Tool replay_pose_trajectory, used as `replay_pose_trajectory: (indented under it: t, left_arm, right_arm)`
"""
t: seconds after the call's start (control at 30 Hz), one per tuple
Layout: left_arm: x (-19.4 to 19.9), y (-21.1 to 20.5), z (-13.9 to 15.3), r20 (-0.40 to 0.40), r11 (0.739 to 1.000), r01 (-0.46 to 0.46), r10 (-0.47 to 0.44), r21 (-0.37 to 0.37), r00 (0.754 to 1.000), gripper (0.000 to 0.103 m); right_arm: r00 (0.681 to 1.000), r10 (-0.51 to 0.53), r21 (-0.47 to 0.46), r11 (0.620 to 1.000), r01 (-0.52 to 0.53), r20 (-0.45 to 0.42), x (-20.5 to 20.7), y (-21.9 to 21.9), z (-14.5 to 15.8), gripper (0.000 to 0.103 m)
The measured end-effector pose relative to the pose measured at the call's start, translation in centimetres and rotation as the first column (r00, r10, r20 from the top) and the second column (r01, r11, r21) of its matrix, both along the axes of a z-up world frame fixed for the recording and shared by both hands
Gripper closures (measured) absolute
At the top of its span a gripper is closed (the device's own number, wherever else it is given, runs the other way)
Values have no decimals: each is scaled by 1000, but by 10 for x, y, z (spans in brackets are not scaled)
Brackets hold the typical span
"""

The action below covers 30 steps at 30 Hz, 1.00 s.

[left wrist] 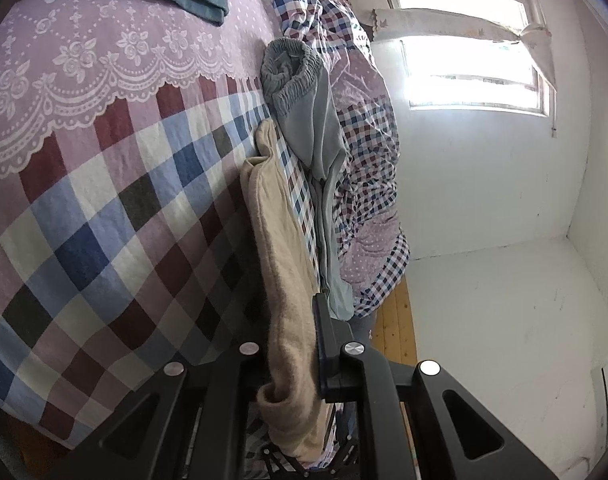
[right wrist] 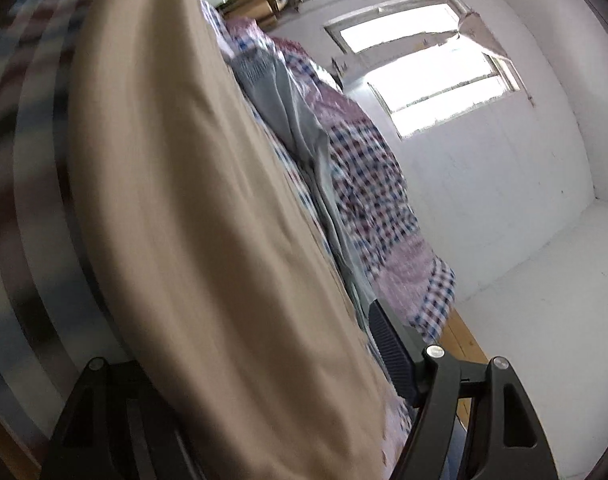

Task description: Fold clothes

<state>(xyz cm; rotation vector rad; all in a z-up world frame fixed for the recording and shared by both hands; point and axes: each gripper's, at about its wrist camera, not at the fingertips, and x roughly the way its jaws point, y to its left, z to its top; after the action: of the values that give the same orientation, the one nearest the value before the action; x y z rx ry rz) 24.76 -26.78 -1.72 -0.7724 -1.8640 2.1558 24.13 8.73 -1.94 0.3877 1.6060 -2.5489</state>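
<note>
Beige fleecy garment (left wrist: 282,280) sits pinched in the nearly closed left gripper (left wrist: 300,360), which points almost level along the checked bedsheet (left wrist: 104,220); cloth runs far along the bed edge, beside grey-blue elastic-waist trousers (left wrist: 304,120). Right wrist view, blurred: right gripper (right wrist: 304,360) stands wide, beige garment (right wrist: 204,220) draped broad and smooth between its jaws; cannot tell whether the fingers (right wrist: 391,348) press it.

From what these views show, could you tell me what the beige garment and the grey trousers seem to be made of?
Beige garment: seemingly a soft, matte knit or fleece; its surface looks fuzzy and it folds thickly.
Grey trousers: probably a thin, smooth woven cotton-like fabric; the gathered elastic waistband puckers finely and the legs lie flat.
</note>
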Motion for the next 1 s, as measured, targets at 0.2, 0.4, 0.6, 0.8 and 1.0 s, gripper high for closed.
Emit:
replay_pose_trajectory:
  t: [0.2,0.4,0.6,0.8,1.0]
  left_arm:
    - [0,0,4,-12,1000,-24,24,3,1000,94]
    - [-4,2,5,-8,999,-36,36,6,999,94]
    - [-6,4,4,-4,999,-50,50,15,999,94]
    - [-5,4,1,7,998,-60,60,15,998,94]
    - [-5,4,0,13,998,-57,57,4,998,94]
  right_arm:
    - [997,-83,48,995,83,-2,-4,49,-3,27]
    - [996,-84,128,988,84,-8,-5,87,-5,27]
    - [996,-91,189,978,91,-10,3,121,0,27]
    - [997,-73,251,965,78,-29,8,134,-2,27]
    - [999,-33,298,954,43,-37,10,142,-5,27]
